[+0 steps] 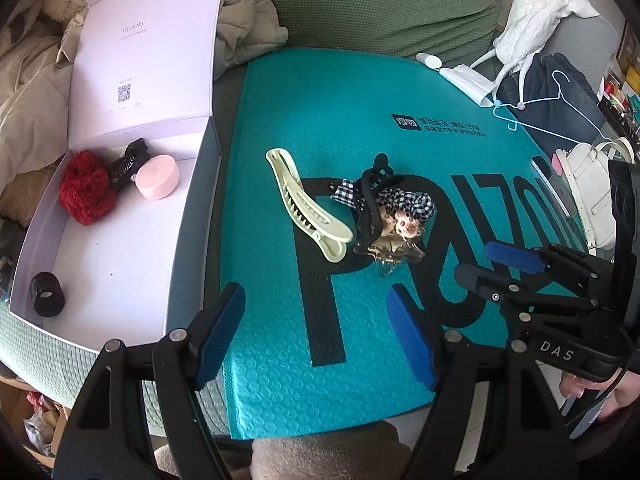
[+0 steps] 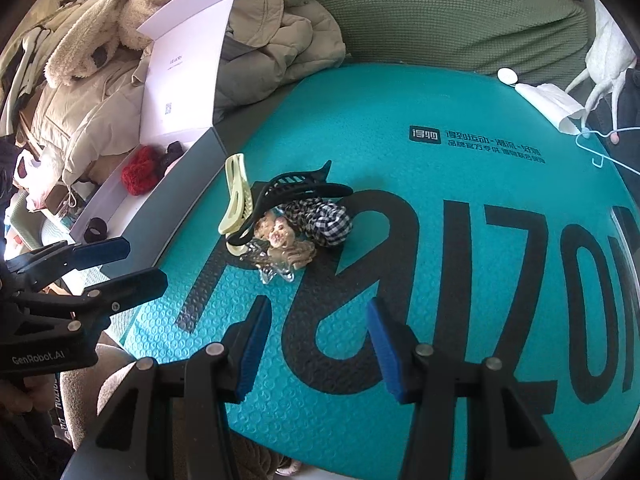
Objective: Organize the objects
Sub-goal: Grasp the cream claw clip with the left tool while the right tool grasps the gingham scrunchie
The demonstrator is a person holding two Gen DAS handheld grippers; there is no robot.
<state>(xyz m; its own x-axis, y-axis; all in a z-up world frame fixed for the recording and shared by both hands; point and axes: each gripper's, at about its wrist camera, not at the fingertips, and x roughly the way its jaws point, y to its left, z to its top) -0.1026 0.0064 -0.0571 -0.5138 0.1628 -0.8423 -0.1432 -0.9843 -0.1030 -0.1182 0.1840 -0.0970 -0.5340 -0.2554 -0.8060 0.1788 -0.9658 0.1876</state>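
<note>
Both grippers are held with fingers apart and nothing between them: the left gripper [image 1: 316, 336] hovers over the near part of the teal bubble mailer [image 1: 360, 92], and the right gripper [image 2: 318, 344] is aimed at the small heap of hair accessories. The white box [image 1: 120, 280] lies open just left of the mailer; a red scrunchie [image 1: 86, 188], a pink round case [image 1: 157, 177], a black claw clip [image 1: 128, 162] and a black hair tie [image 1: 48, 294] are already held in it.

Still on the mailer are a cream alligator clip [image 1: 304, 204], a large black claw clip [image 2: 296, 196], a checked scrunchie [image 2: 324, 220] and a clear clip with a small bear charm [image 2: 280, 240], the last three piled together and touching.

The cream clip lies a little apart from the pile in the left view, so it is probably best taken first. It should be pinched across its narrow body near the hinge and lifted straight, so that the tangled pile is not dragged along.
</note>
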